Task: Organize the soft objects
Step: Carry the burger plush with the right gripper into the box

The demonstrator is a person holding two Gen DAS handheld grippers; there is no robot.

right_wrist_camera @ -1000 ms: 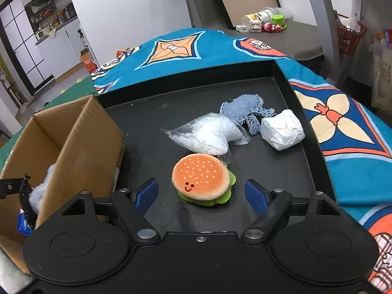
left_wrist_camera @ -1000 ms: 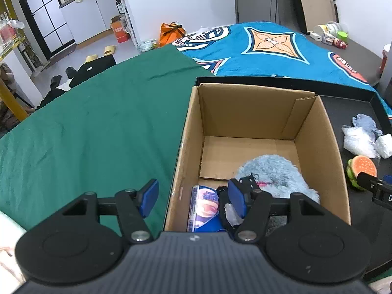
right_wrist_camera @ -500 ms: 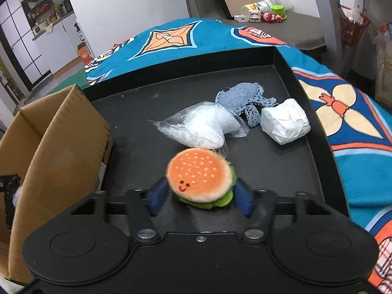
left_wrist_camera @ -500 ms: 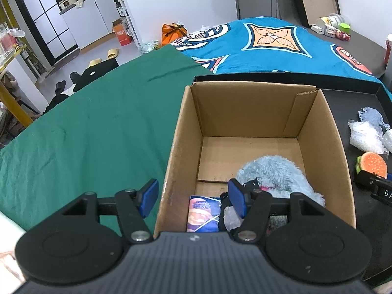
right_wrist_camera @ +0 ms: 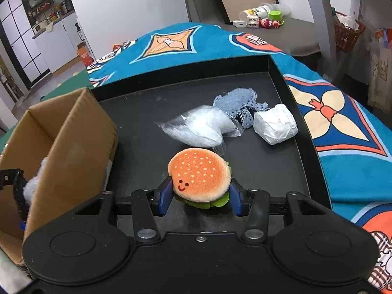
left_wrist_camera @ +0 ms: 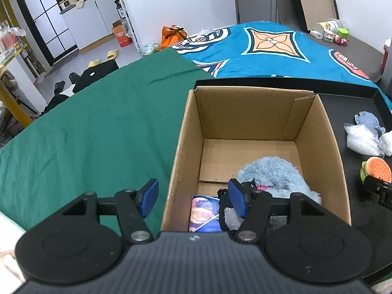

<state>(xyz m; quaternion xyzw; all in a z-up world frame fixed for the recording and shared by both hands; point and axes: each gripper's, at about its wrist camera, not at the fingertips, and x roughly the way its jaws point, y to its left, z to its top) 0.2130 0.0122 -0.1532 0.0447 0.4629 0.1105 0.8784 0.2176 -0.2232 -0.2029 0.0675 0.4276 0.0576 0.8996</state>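
Observation:
My right gripper [right_wrist_camera: 199,199] is shut on a plush hamburger [right_wrist_camera: 199,177] with a smiling face, just above the black tray [right_wrist_camera: 306,132]. The burger also shows in the left wrist view [left_wrist_camera: 376,170]. An open cardboard box [left_wrist_camera: 316,132] stands on the tray's left part and holds a fluffy blue plush [left_wrist_camera: 272,174] and a blue packet [left_wrist_camera: 203,214]. My left gripper [left_wrist_camera: 193,199] is open and empty over the box's near left wall. A clear bag of white stuffing [right_wrist_camera: 201,126], a blue knitted cloth [right_wrist_camera: 236,103] and a white wrapped bundle [right_wrist_camera: 275,123] lie on the tray.
A green cloth [left_wrist_camera: 85,132] covers the surface left of the box. A blue patterned blanket [right_wrist_camera: 343,122] lies around the tray. Small toys and cups [right_wrist_camera: 262,17] sit on a grey surface far behind.
My right gripper moved forward and closed its fingers on the plush hamburger. My left gripper stayed open and drew back a little from the box.

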